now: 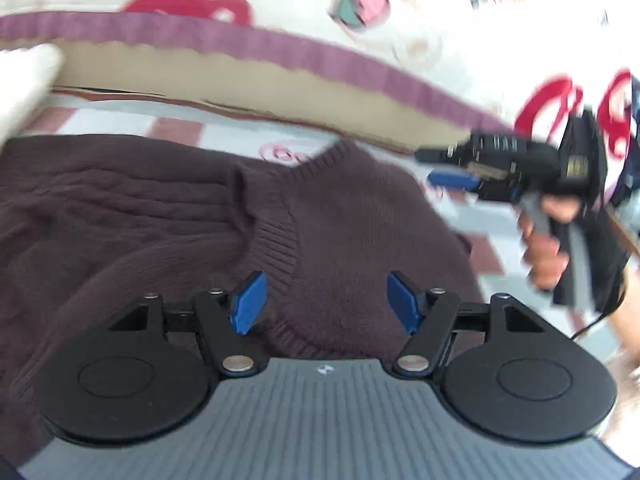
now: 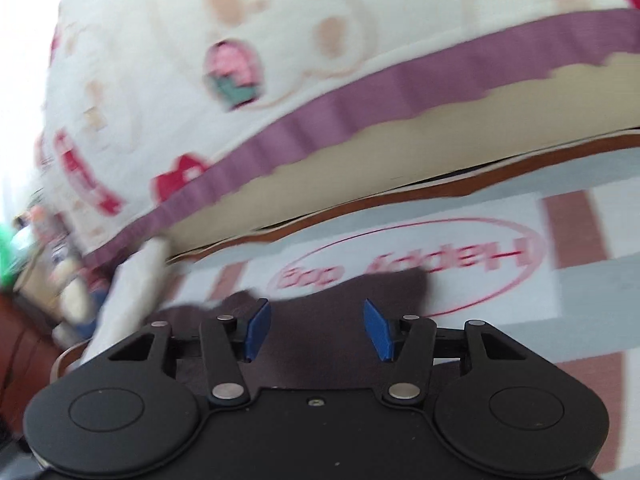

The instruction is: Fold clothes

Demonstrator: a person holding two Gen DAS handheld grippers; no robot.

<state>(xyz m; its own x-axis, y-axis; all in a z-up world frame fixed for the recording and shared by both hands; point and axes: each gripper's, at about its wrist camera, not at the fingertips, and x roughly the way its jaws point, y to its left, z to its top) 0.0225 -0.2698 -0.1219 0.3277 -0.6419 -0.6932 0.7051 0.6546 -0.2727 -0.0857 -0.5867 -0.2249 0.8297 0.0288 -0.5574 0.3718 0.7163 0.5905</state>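
Note:
A dark maroon knitted sweater [image 1: 160, 208] lies spread on a pink-and-white checked sheet [image 1: 120, 120], its ribbed neckline towards the middle of the left wrist view. My left gripper [image 1: 326, 302] hovers over the neckline with its blue pads [image 1: 248, 304] wide apart and nothing pressed between them. At the right of that view a hand [image 1: 544, 248] holds the right gripper [image 1: 432, 168] beyond the sweater's edge. In the right wrist view my right gripper [image 2: 317, 330] stands open just above a corner of the sweater [image 2: 340, 292].
A cream blanket [image 2: 240, 20] with red and pink prints and a purple border [image 2: 360, 92] rises behind the sweater. The sheet carries a red oval logo [image 2: 408, 264]. A white cloth [image 2: 132, 280] and blurred clutter [image 2: 44, 248] sit at the left.

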